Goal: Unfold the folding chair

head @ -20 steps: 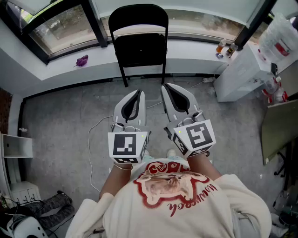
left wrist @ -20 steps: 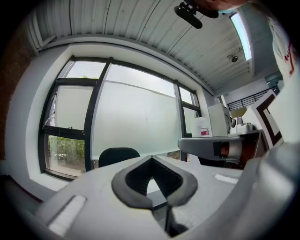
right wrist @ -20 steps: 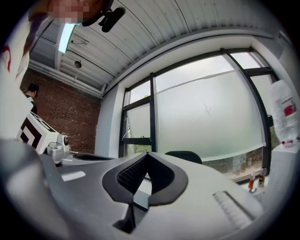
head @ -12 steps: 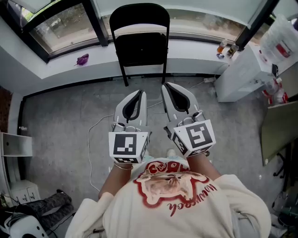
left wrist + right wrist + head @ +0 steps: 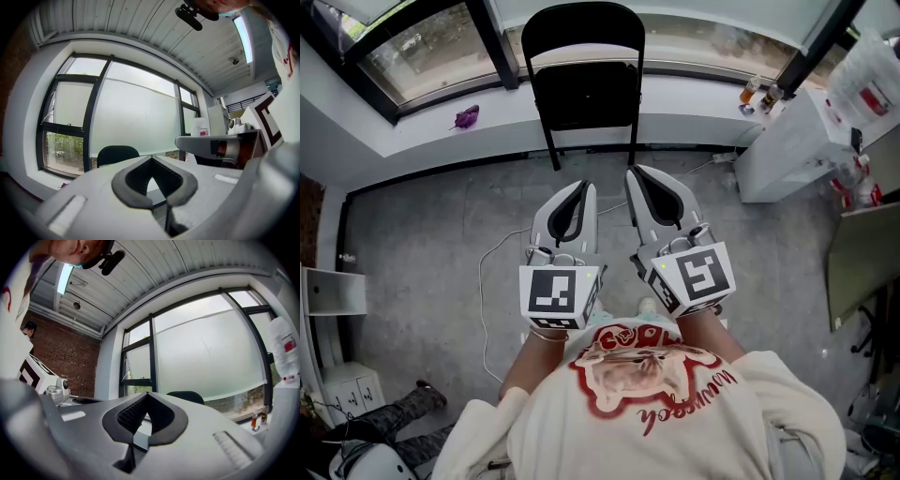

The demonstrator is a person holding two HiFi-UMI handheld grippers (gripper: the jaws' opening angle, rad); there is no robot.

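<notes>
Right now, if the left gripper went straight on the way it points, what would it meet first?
Most likely the black chair by the window; the left gripper has nothing nearer ahead, though depth is unclear.

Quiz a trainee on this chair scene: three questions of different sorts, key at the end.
1. True or false: the folding chair stands folded against the window ledge.
2. Multiple choice: the left gripper and right gripper are A) both shut and empty, B) both clamped on the chair, C) both wide open.
3. Fill in: in the head view, the purple thing lies on the ledge to the chair's ____.
Key: 1 true; 2 A; 3 left.
</notes>
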